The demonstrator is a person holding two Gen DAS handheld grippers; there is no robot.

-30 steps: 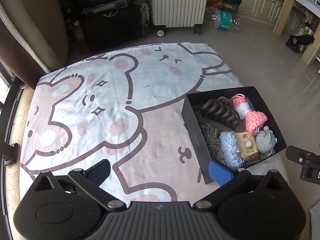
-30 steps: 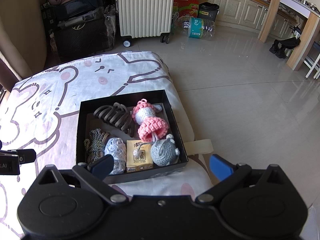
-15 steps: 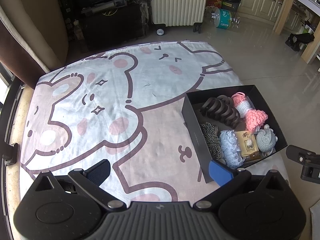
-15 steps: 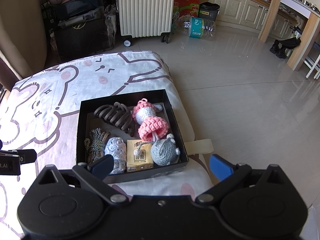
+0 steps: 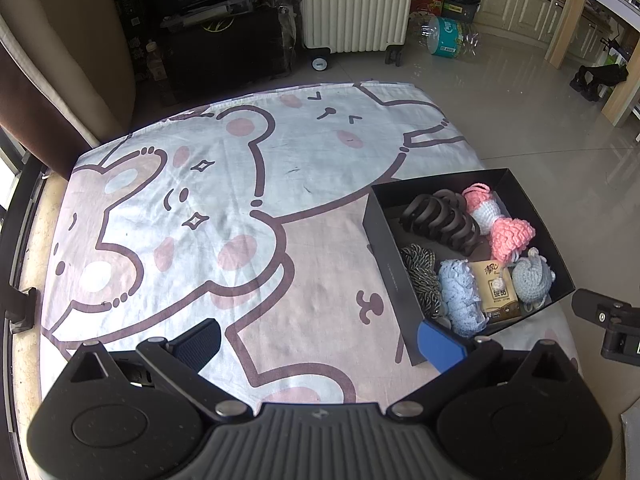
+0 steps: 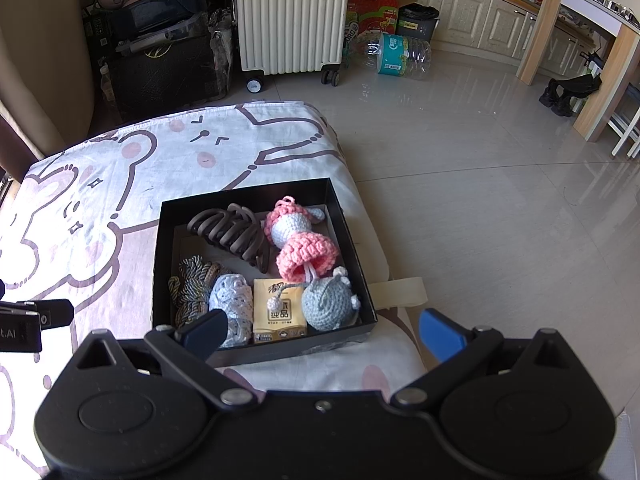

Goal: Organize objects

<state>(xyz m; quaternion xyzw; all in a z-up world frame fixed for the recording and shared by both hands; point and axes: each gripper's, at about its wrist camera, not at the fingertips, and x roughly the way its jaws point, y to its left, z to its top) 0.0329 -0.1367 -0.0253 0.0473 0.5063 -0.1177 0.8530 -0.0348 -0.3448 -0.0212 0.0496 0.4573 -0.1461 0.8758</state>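
left gripper (image 5: 319, 343) wide open, seemingly empty, right gripper (image 6: 321, 331) likewise

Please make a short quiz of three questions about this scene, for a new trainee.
1. True or false: the hair claw lies outside the black box.
2. What lies between the light blue crochet piece and the grey crochet mouse? A) tissue pack B) spoon C) cup
3. Fill in: both the left gripper and the right gripper are ____ and hold nothing.

Key: 1 false; 2 A, the tissue pack; 3 open.
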